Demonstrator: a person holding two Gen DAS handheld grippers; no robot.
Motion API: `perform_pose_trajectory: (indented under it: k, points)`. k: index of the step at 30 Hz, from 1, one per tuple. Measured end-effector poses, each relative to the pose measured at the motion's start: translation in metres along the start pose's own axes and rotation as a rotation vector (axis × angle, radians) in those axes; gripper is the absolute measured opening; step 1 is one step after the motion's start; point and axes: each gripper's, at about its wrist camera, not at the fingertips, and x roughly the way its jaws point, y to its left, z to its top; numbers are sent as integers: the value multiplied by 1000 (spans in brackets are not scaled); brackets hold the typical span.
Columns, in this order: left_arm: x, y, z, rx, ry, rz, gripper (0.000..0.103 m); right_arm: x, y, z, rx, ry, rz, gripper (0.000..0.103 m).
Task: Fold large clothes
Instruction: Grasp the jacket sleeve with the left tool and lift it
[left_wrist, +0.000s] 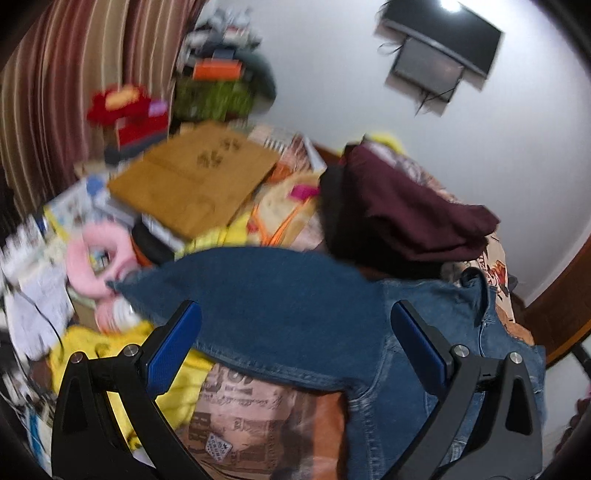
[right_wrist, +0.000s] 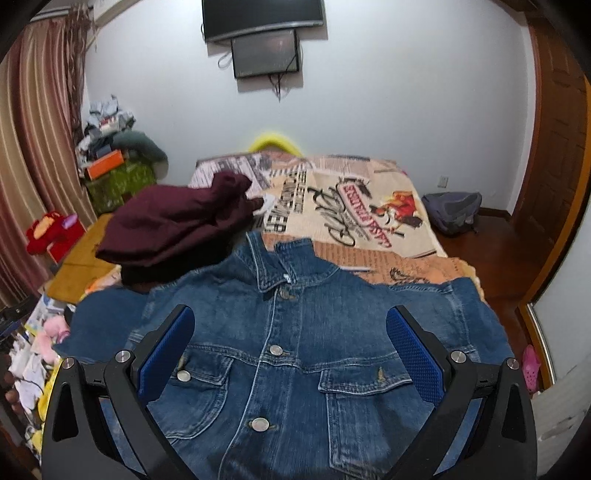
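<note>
A blue denim jacket (right_wrist: 288, 354) lies front-up at the near edge of the print-covered bed (right_wrist: 369, 206). Both the left gripper (left_wrist: 295, 332) and right gripper (right_wrist: 290, 332) hover over it, jaws spread and empty. Best pinch the sleeve by its cuff and fold inward.

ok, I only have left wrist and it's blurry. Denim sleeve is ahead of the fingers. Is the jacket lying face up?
Observer: Face up. The denim jacket shows its fastened buttons, and its collar points toward the far end of the bed.
Operator: Right side holding anything?
Observer: No. The right gripper is open above the jacket's chest, gripping nothing.
Operator: Anything past the bed's right edge?
Observer: A grey backpack lies on the floor there.
</note>
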Motion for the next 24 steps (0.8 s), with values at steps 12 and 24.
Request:
perform_pose_trajectory:
  k: [12, 24]
  points:
    - [89, 112, -32, -508, 275, -131, 81, 25, 12, 0, -40, 97, 7, 103]
    - [128, 129, -29, -502, 266, 10, 33, 43, 15, -1, -46, 136, -1, 103]
